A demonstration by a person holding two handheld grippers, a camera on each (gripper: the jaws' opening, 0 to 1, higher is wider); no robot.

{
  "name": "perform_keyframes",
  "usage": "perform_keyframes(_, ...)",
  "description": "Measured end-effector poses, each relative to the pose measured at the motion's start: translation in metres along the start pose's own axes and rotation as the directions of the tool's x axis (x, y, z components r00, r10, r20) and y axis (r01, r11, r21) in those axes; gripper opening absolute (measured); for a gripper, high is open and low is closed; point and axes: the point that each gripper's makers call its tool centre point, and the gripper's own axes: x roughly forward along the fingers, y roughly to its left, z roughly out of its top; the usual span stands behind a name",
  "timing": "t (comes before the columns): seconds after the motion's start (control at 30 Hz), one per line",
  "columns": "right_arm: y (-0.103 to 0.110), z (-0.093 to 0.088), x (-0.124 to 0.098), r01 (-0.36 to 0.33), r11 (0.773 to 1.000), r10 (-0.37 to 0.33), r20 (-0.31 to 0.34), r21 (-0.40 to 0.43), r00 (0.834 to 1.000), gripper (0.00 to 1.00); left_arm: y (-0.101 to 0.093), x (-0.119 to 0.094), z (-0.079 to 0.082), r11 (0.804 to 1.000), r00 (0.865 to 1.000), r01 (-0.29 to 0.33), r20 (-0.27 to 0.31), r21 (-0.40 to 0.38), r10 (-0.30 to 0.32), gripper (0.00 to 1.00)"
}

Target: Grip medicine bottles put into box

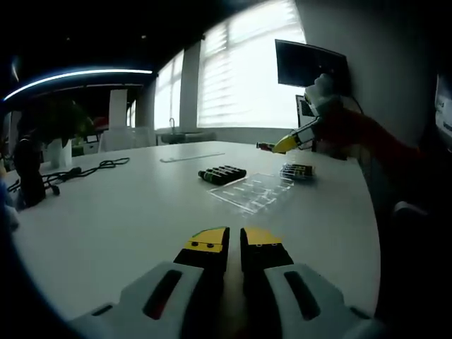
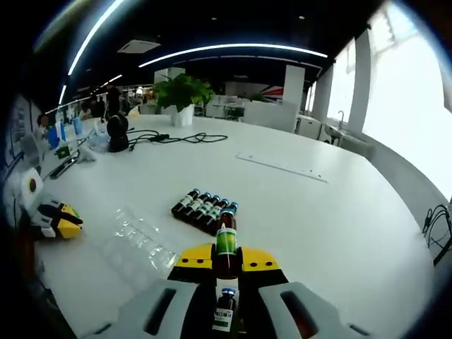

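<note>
right gripper (image 2: 227,258) pinches a bottle (image 2: 226,241) above the table (image 2: 332,212); left gripper (image 1: 234,242) pressed together. advise lowering the bottle level into a slot of the clear tray (image 2: 141,244).

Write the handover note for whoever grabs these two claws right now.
Right claw: shut on a medicine bottle, green label, held above the table; a second bottle sits lower between its jaws.
Left claw: shut, nothing in it, low over the white table.
Things: a row of bottles lies on its side mid-table; the clear plastic tray lies next to them, looks unfilled.
Done: one bottle picked up.
Left: place the held bottle into the tray, then move over the rest of the row.
</note>
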Motion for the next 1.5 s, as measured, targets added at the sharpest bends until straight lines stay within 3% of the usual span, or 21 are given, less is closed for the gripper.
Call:
perform_keyframes(0.83, 0.017, -0.055, -0.033, 0.014, 0.997, -0.009, -0.064, 0.077, 0.998, 0.07, 0.000, -0.001, 0.001, 1.000, 1.000, 0.003, 0.007, -0.006, -0.002, 0.02)
perform_keyframes(1.5, 0.021, -0.055, -0.036, 0.002, 0.995, 0.002, -0.037, 0.101, 0.999, 0.07, 0.000, -0.001, -0.001, 1.000, 1.000, -0.006, -0.003, 0.003, 0.006, 0.02)
